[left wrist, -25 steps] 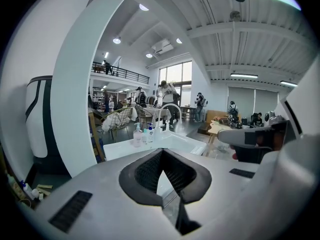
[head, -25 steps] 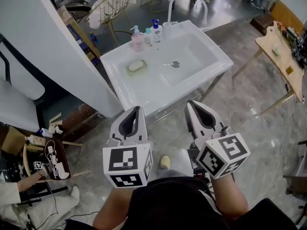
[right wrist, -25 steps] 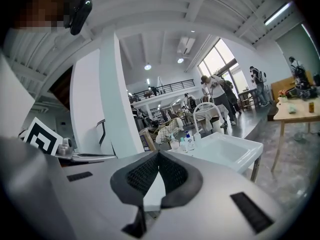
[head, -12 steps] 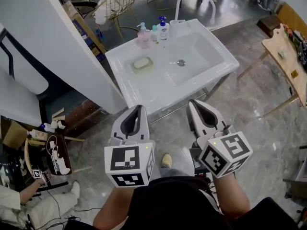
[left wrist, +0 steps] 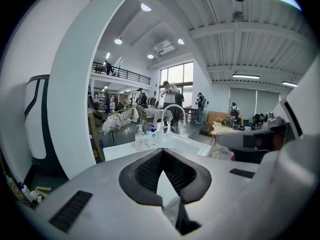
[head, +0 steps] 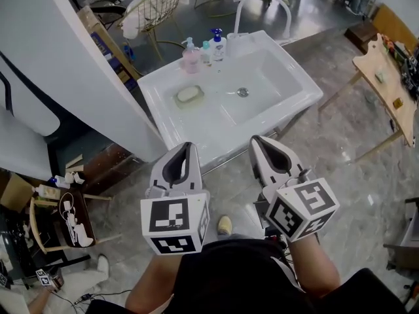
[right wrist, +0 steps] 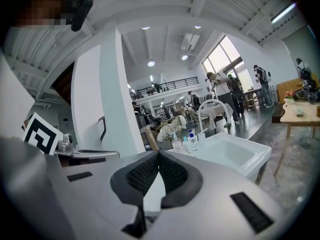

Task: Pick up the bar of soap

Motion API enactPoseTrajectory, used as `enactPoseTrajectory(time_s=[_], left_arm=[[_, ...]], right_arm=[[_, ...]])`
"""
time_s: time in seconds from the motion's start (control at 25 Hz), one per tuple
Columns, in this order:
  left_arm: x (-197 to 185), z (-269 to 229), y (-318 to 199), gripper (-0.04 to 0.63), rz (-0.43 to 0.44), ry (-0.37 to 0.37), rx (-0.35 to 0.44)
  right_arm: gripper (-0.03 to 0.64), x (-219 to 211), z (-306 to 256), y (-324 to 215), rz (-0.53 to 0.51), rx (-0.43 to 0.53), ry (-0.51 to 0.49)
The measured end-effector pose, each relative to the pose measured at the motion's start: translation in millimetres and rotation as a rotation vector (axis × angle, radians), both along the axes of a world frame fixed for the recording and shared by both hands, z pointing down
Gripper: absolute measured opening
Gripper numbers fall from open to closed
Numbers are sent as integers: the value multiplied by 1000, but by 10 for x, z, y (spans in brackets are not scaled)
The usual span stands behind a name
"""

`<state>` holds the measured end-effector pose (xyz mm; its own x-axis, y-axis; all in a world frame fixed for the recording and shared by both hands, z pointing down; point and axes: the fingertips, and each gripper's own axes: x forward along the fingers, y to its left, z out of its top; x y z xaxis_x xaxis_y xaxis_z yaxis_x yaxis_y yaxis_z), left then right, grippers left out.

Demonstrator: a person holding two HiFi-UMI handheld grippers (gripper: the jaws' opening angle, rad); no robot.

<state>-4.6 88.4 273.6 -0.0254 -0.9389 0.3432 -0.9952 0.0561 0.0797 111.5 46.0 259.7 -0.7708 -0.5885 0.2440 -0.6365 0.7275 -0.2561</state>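
Note:
A pale bar of soap (head: 188,93) lies in a small dish on the left ledge of a white sink (head: 196,126). Both grippers hang side by side in front of the sink, well short of the soap. My left gripper (head: 188,148) is shut and holds nothing; in the left gripper view its tips (left wrist: 162,151) meet below the sink's ledge. My right gripper (head: 258,140) is shut and empty too, its tips (right wrist: 158,153) pointing toward the sink (right wrist: 235,154). The soap does not show in either gripper view.
Several pump bottles (head: 201,50) stand at the back of the sink beside a white arched tap (head: 262,2). A large white curved panel (head: 72,77) rises at the left. A wooden table (head: 389,77) stands at the right, wire chairs (head: 154,8) behind.
The view has shifted slightly; the sink sits a little lower and left than half a second ago. Both grippers stay shut and side by side, the right one edged slightly left.

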Motion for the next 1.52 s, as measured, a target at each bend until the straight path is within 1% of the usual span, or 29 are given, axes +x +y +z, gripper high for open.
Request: enactPoseTrajectory(time_s=[0.28, 0.8, 1.12, 1.52], left_arm=[[-245, -4, -263, -5, -10, 12, 4], [-740, 117, -764, -5, 6, 25, -25], [-906, 181, -979, -5, 27, 36, -36], [-1137, 203, -1210, -5, 58, 63, -30]], right_arm=[[5, -251, -7, -238, -8, 1, 17], [5, -818, 51, -728, -7, -2, 67], [5, -1009, 117, -916, 6, -20, 92], [5, -1264, 106, -1085, 27, -18, 117]])
